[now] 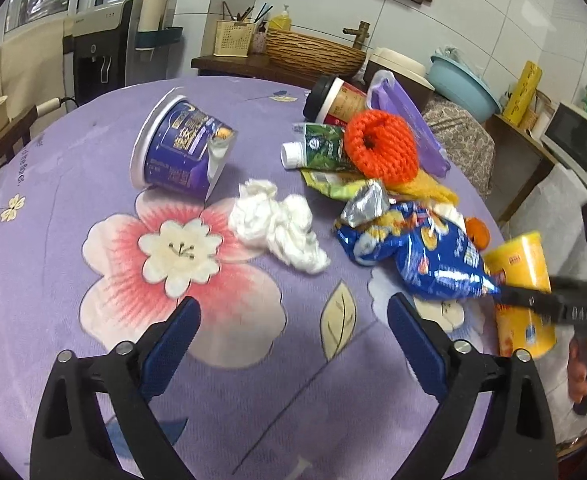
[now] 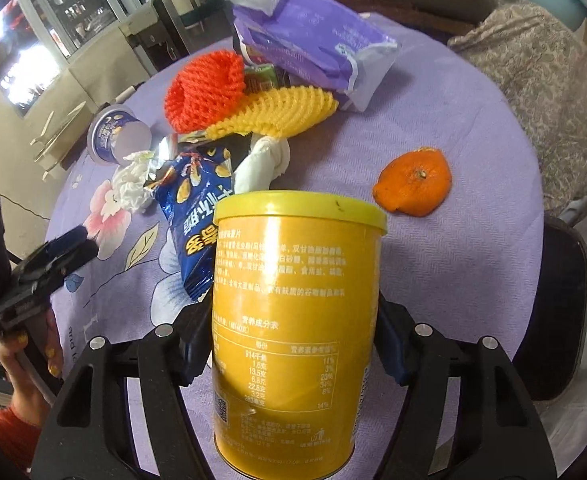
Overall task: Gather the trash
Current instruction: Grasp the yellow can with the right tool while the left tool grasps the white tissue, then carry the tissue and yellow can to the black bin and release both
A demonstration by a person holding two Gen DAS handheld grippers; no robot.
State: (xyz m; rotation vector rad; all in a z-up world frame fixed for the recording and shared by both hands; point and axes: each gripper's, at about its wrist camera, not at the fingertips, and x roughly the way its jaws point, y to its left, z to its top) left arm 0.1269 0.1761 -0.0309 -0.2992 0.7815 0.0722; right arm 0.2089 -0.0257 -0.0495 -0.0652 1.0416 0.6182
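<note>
My right gripper (image 2: 293,344) is shut on a yellow snack can (image 2: 293,320) and holds it upright above the table's near edge; the can also shows in the left wrist view (image 1: 521,292). My left gripper (image 1: 293,320) is open and empty over the purple flowered tablecloth (image 1: 73,360). Ahead of it lie crumpled white tissue (image 1: 281,228), a blue chip bag (image 1: 425,256), a tipped blue yogurt cup (image 1: 181,148), a green tube (image 1: 317,148), an orange foam net (image 1: 381,148) and a coffee cup (image 1: 333,100). An orange peel (image 2: 413,188), a yellow foam net (image 2: 277,112) and a purple bag (image 2: 313,40) show in the right wrist view.
A chair with a patterned cover (image 2: 545,92) stands beyond the table's right edge. A side counter holds a wicker basket (image 1: 313,52), a blue basin (image 1: 461,84) and a microwave (image 1: 577,144). A water dispenser (image 1: 101,48) stands at the back left.
</note>
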